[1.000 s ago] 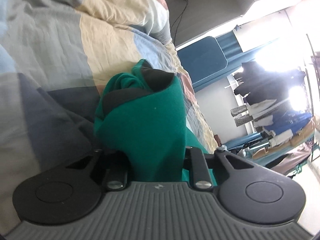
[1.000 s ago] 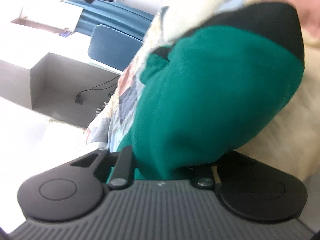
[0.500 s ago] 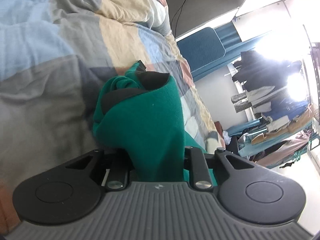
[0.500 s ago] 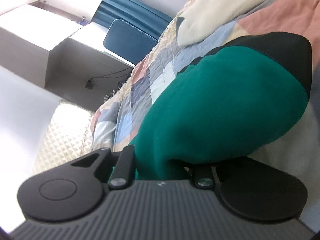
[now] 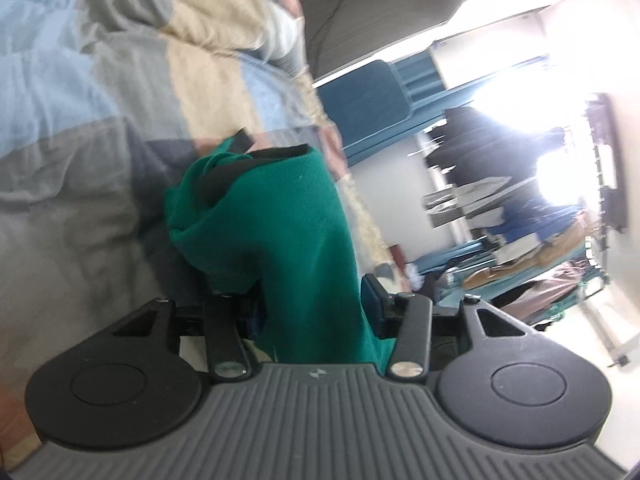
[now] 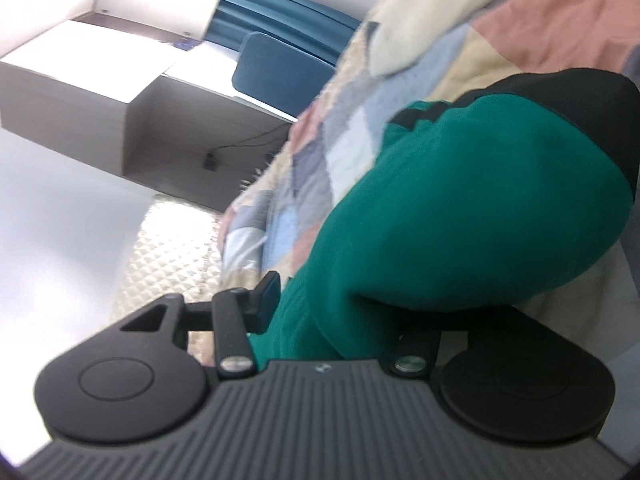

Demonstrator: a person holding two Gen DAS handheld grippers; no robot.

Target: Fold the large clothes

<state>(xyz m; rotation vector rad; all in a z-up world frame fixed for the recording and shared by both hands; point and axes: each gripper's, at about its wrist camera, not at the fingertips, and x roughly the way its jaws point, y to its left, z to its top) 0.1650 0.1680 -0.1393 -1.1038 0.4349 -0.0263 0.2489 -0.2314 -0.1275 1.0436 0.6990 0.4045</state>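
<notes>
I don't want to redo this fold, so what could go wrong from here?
The green garment is bunched between the left gripper's spread fingers; it may slip or snag a pad. On the right gripper, fabric drapes over one finger and could drag along. The quilt is rumpled, so the fold may land crooked.
</notes>
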